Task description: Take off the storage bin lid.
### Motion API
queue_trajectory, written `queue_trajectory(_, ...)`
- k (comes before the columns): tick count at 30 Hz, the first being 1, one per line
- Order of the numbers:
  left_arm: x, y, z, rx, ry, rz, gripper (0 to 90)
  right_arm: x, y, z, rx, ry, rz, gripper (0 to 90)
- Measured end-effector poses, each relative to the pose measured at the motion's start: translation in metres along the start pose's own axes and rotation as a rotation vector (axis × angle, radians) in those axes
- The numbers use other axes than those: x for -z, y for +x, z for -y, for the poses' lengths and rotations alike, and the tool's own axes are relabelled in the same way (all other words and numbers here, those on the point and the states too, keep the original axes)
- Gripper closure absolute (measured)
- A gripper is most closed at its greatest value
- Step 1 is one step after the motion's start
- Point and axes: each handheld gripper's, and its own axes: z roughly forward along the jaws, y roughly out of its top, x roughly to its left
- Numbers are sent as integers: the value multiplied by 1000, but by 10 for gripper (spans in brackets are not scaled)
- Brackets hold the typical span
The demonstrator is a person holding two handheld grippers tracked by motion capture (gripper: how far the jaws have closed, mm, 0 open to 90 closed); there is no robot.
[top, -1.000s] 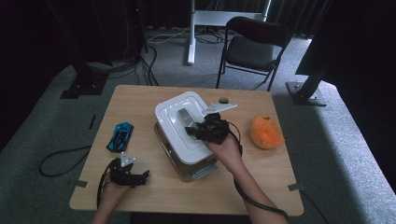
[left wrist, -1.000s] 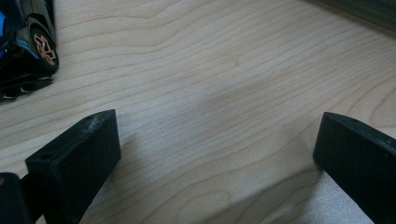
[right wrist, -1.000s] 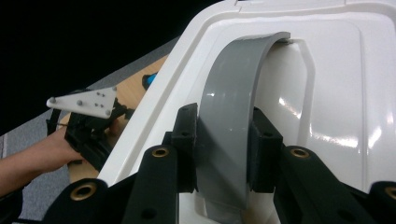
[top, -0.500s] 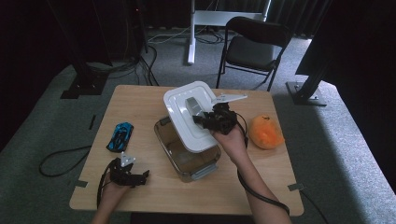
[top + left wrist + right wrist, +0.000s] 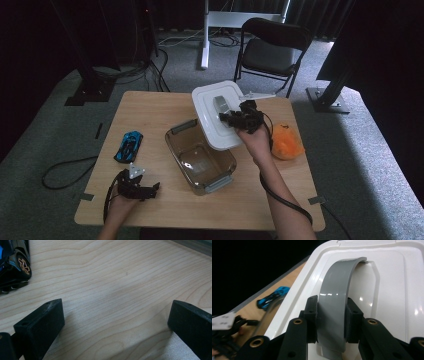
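Note:
My right gripper [image 5: 235, 119] is shut on the grey arched handle [image 5: 337, 302] of a white lid [image 5: 212, 107], its pads pressing the handle from both sides. The lid hangs tilted in the air above the back right corner of a clear brownish container [image 5: 175, 145], whose inside is uncovered. Near the table's front left, my left gripper [image 5: 150, 189] rests on the wood with its jaws wide open and nothing between them [image 5: 116, 322]. A blue toy car [image 5: 128, 145] lies to the left of the container.
An orange soft object [image 5: 286, 142] lies on the table at the right, beside my right forearm. The blue car [image 5: 12, 265] is just beyond my left gripper's left jaw. A black chair [image 5: 272, 50] stands behind the wooden table [image 5: 150, 107].
My right gripper has lifted the white lid off the container and carried it up and toward the back right. The container now stands uncovered. The left gripper has stayed in place.

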Motion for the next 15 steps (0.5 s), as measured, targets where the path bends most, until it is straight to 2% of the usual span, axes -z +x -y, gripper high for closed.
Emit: queue_trajectory(15,0,0,0,-1,1,2,12,-13,-47,3,-64,3,80,691)
